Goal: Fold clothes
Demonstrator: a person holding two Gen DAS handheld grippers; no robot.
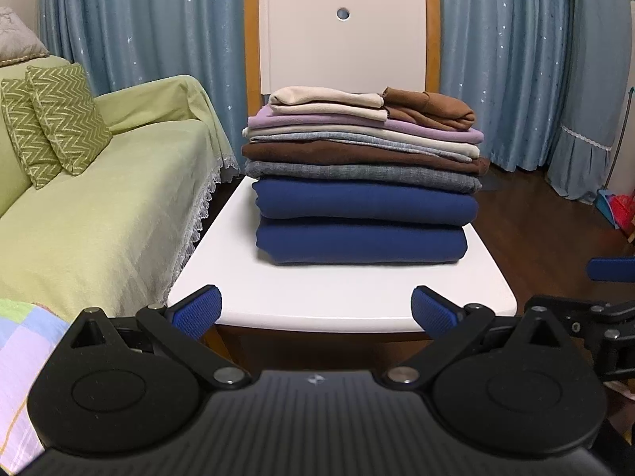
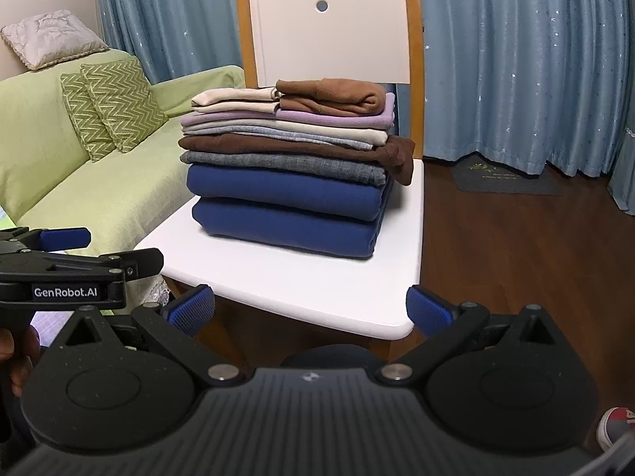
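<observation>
Right wrist: "GenRobot.AI" label (image 2: pixel 65 292) on left hand-held gripper (image 2: pixel 63 238).

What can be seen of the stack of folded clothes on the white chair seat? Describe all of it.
The stack of folded clothes sits squarely on the glossy white chair seat, its back near the white chair backrest. From the bottom: two thick navy blue folds, a grey woven piece, a dark brown one, light blue-grey, cream and lilac layers, then a beige piece and a tan brown piece side by side on top. Edges are fairly even; a dark brown corner droops on the right. Neither gripper touches it.
</observation>
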